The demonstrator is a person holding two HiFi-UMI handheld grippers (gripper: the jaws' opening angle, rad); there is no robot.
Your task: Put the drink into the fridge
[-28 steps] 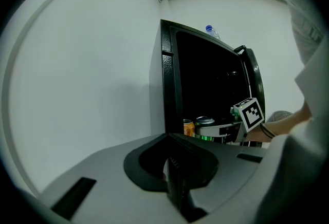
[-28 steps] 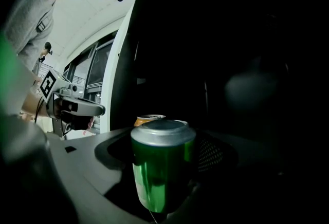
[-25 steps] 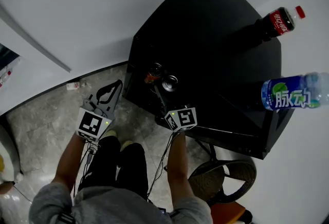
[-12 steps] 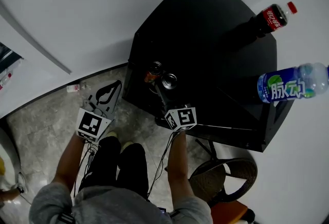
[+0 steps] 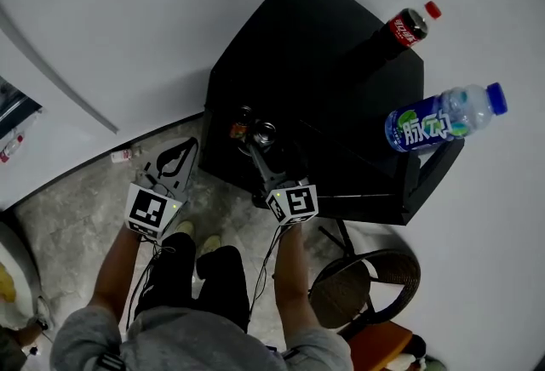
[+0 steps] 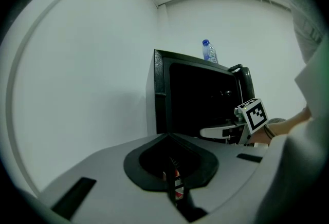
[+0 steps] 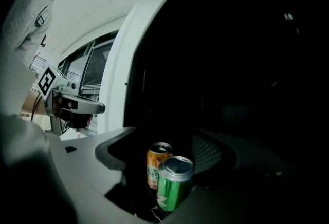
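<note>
Forearms in grey sleeves reach out below the head camera, one gripper in each hand. My left gripper (image 5: 189, 146) hangs low over the stone floor (image 5: 77, 191), well apart from the fridge, its jaws pressed together on nothing. My right gripper (image 7: 165, 135) is pushed into the dark mouth of the black fridge (image 5: 289, 46), jaws spread wide. A green can (image 7: 174, 182) stands upright between them, close to the pad on that view's right, with a clear gap on its other side, so I judge it is not clamped. An orange can (image 7: 154, 166) stands just behind it. Farther off, a cola bottle (image 5: 407, 25) and a blue-labelled bottle (image 5: 434, 124) stand on the fridge top. I read this as the release step: the green can is set inside. Next I should draw the right gripper straight back, jaws wide, without clipping either can.
</note>
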